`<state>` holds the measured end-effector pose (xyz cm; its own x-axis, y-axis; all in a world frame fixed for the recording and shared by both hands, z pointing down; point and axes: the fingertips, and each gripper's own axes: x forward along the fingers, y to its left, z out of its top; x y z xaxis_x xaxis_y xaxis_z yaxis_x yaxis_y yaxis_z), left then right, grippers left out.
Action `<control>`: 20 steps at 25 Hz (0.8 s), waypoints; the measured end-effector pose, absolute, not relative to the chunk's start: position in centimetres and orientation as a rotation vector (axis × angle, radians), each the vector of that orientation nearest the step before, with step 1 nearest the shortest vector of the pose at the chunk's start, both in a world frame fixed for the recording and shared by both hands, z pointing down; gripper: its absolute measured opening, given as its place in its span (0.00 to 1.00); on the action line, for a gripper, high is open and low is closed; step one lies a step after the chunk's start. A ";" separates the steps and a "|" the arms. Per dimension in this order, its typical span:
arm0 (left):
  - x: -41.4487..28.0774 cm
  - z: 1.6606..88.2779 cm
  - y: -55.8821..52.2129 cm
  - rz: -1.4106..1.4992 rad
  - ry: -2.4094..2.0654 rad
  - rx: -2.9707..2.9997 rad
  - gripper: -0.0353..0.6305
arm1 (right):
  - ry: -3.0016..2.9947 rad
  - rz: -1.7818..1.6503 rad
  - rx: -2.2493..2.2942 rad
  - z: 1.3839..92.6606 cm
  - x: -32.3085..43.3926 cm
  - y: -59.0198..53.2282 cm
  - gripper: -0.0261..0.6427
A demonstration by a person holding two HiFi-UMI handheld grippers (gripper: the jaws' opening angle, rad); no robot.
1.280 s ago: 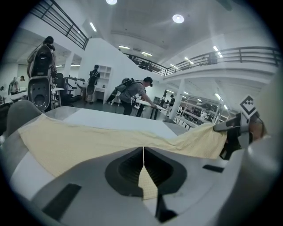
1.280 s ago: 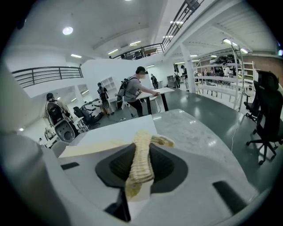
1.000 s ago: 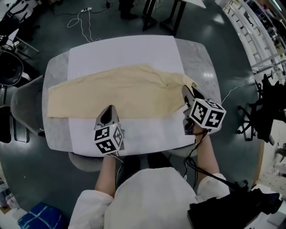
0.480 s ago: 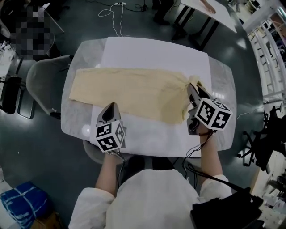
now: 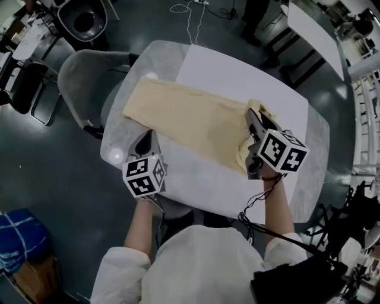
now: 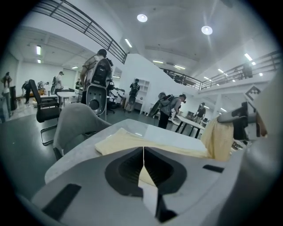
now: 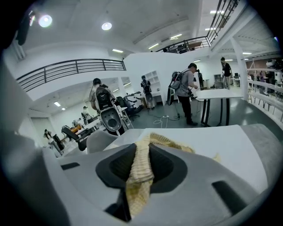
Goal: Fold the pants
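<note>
Cream pants (image 5: 190, 119) lie lengthwise across a white sheet (image 5: 237, 77) on the grey table (image 5: 116, 155). My right gripper (image 5: 250, 119) is shut on the pants' right end, and ribbed cream cloth (image 7: 140, 163) bunches between its jaws. In the left gripper view that end (image 6: 216, 139) hangs lifted off the table from the right gripper (image 6: 241, 121). My left gripper (image 5: 146, 138) is at the pants' near edge toward their left end. Its jaws meet in a thin line (image 6: 143, 161), and no cloth shows between the pads. Beneath them lie the flat pants (image 6: 128, 141).
A grey chair (image 5: 89, 83) stands against the table's far left side. A second table (image 5: 314, 35) is at the upper right. Cables (image 5: 190, 9) trail on the floor beyond the table. Several people (image 6: 170, 110) stand in the background. A blue bag (image 5: 18, 237) lies on the floor at left.
Both grippers have moved left along the table. The right one has carried the pants' right end off the sheet's right edge, toward the middle. The head view has swung round.
</note>
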<state>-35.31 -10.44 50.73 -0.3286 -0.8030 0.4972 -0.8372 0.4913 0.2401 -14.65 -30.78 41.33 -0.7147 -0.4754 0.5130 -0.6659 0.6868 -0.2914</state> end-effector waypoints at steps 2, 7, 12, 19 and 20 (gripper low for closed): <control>-37.5 50.9 -9.0 0.061 -2.205 1.296 0.07 | -2.516 0.646 0.813 41.6 -18.6 -29.9 0.15; -41.4 51.9 -5.2 0.046 -2.229 1.221 0.07 | -2.543 0.634 0.673 42.9 -27.8 -26.9 0.15; -44.8 52.2 -0.9 0.025 -2.269 1.144 0.07 | -2.584 0.584 0.490 44.4 -40.1 -22.3 0.15; -45.8 55.3 1.1 0.001 -2.243 1.108 0.07 | -2.519 0.675 0.447 51.7 -46.5 -19.4 0.30; -45.7 55.8 1.1 -0.002 -2.235 1.109 0.07 | -2.505 0.700 0.454 52.5 -45.6 -19.5 0.30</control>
